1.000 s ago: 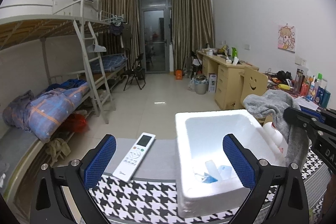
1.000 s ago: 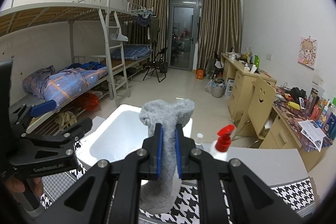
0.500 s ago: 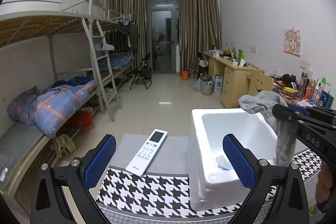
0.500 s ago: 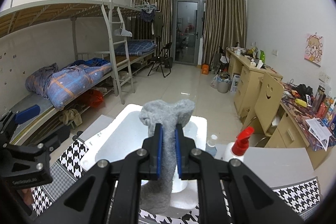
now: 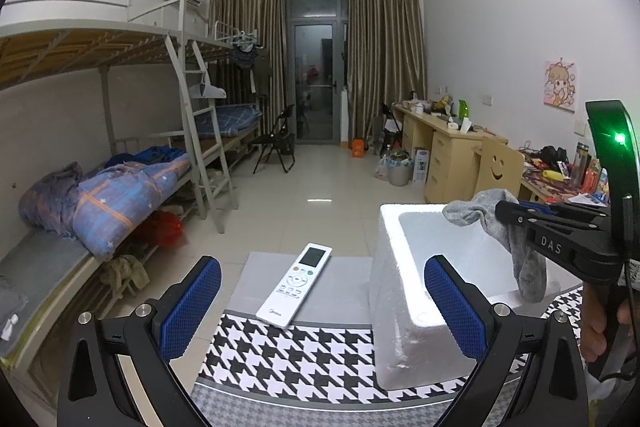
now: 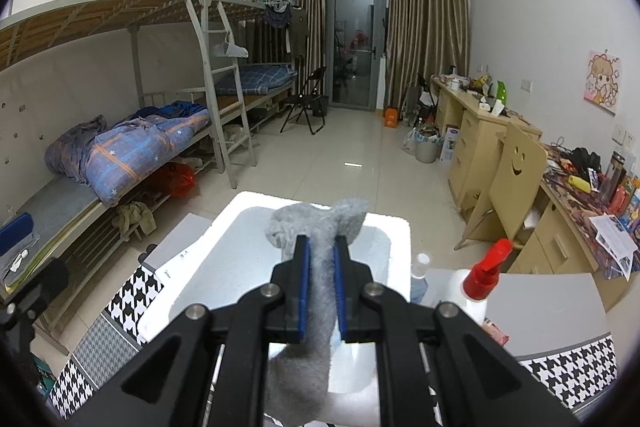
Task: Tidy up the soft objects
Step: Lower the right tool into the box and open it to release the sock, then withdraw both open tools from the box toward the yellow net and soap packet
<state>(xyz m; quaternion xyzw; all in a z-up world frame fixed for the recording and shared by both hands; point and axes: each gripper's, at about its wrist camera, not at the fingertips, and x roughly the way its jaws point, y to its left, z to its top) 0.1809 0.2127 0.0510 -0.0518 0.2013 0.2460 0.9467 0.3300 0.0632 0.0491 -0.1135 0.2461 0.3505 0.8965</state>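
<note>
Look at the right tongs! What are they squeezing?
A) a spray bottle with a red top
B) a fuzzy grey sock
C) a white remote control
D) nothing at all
B: the right tongs have their blue pads pressed on the fuzzy grey sock, which dangles over the white foam box.

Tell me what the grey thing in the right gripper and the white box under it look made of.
Grey sock: soft knit, apparently fleecy fabric; fuzzy surface, hangs limp from the right gripper. White box: likely expanded polystyrene foam; thick walls, matte pebbled surface, rounded edges.
</note>
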